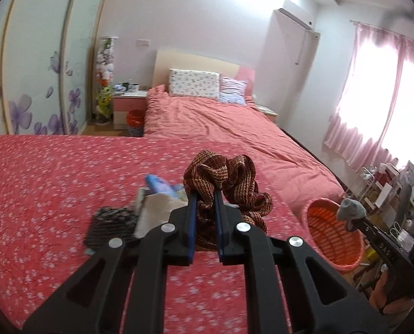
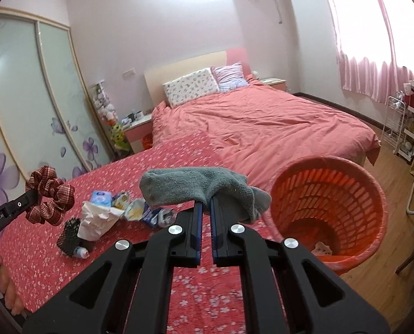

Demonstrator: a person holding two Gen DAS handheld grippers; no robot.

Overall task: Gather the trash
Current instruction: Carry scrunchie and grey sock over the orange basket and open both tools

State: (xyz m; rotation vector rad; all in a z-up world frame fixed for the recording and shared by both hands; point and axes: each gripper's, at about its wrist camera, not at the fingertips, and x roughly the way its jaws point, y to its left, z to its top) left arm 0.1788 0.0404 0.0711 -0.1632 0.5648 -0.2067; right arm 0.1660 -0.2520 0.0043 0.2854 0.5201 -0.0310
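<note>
My left gripper [image 1: 205, 194] is shut on a red checked scrunchie [image 1: 229, 178] and holds it above the red floral blanket [image 1: 54, 183]; the scrunchie also shows in the right wrist view [image 2: 49, 199]. My right gripper [image 2: 205, 204] is shut on a grey sock [image 2: 198, 188], held just left of an orange laundry basket [image 2: 329, 200]; the sock also shows in the left wrist view [image 1: 350, 210]. A pile of trash lies on the blanket: a white crumpled bag [image 2: 95, 220], wrappers [image 2: 134, 208], a blue packet [image 2: 101, 197], a black dotted item [image 2: 69, 236].
A bed with a pink cover [image 2: 262, 122] and pillows [image 2: 190, 86] lies behind. A nightstand [image 1: 129, 103] and a small bin [image 1: 136, 122] stand at its left. A wire rack with clutter [image 2: 401, 128] stands at the right on the wood floor. Wardrobe doors [image 2: 26, 89] stand at left.
</note>
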